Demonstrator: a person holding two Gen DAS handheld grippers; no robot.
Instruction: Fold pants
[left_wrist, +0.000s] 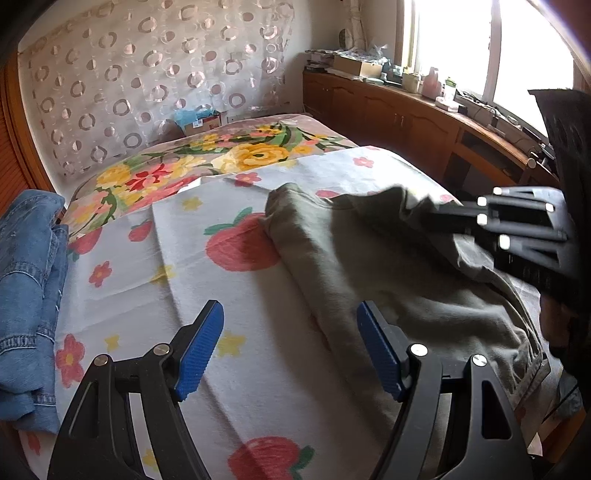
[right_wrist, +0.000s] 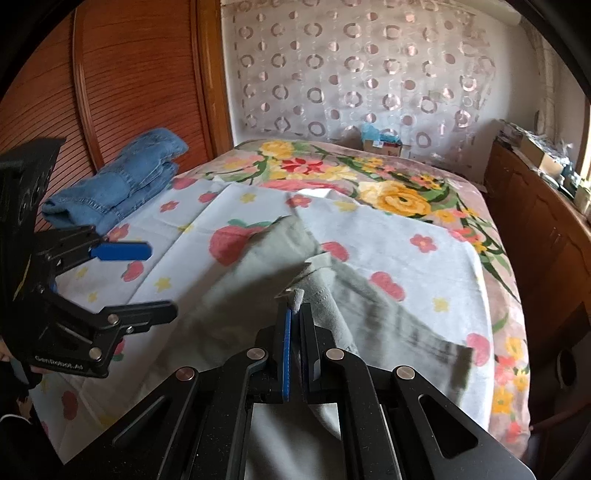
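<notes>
Grey-green pants (left_wrist: 373, 258) lie partly folded on the strawberry-print sheet (left_wrist: 229, 332) of the bed. My left gripper (left_wrist: 291, 350) hovers open over the sheet at the pants' left edge, nothing between its blue pads. My right gripper (right_wrist: 295, 314) is shut on a bunched edge of the pants (right_wrist: 317, 288), lifting the cloth off the bed. In the left wrist view the right gripper (left_wrist: 465, 221) comes in from the right above the pants. The open left gripper (right_wrist: 147, 277) shows at the left of the right wrist view.
Folded blue jeans (left_wrist: 29, 295) lie at the bed's left edge, by a wooden slatted door (right_wrist: 110, 81). A flowered blanket (left_wrist: 221, 155) covers the far half of the bed. A wooden cabinet (left_wrist: 406, 114) with clutter runs under the window on the right.
</notes>
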